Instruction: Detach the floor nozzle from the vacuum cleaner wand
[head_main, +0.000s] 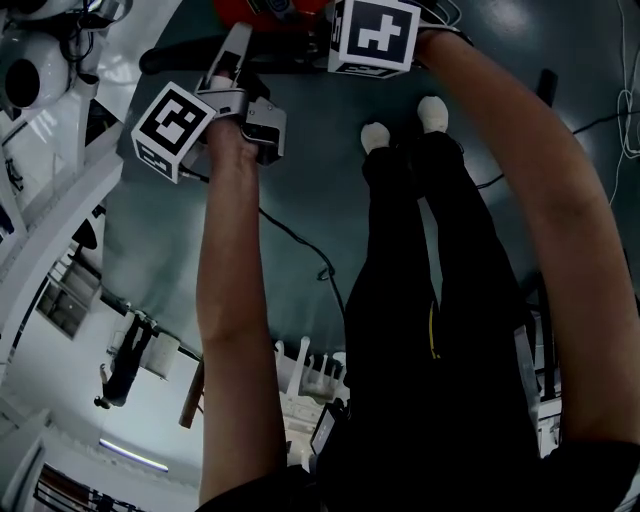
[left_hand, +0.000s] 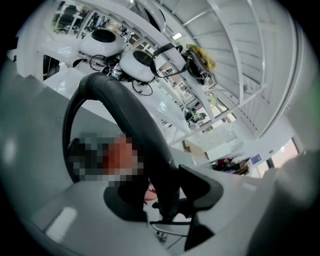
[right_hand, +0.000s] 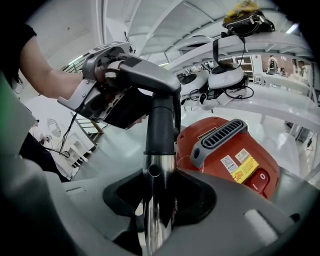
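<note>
The floor nozzle is not in any view. A black curved handle (right_hand: 150, 75) runs down into the shiny metal wand (right_hand: 159, 165). My right gripper (right_hand: 159, 200) is shut on that metal wand just below the black collar. My left gripper (left_hand: 162, 192) has the black handle (left_hand: 130, 120) between its jaws, and from the right gripper view its fingers (right_hand: 107, 67) clamp the handle's upper end. In the head view the left gripper (head_main: 235, 55) reaches onto the dark handle (head_main: 185, 55); only the marker cube (head_main: 375, 35) of the right one shows. The red vacuum body (right_hand: 230, 155) sits close beside the wand.
The person's legs in black trousers and white socks (head_main: 400, 125) stand on the dark floor, where a black cable (head_main: 300, 245) trails. White rounded machines (left_hand: 137, 65) and white railings (head_main: 40, 150) stand behind the handle. A switch (right_hand: 260, 177) is on the red body.
</note>
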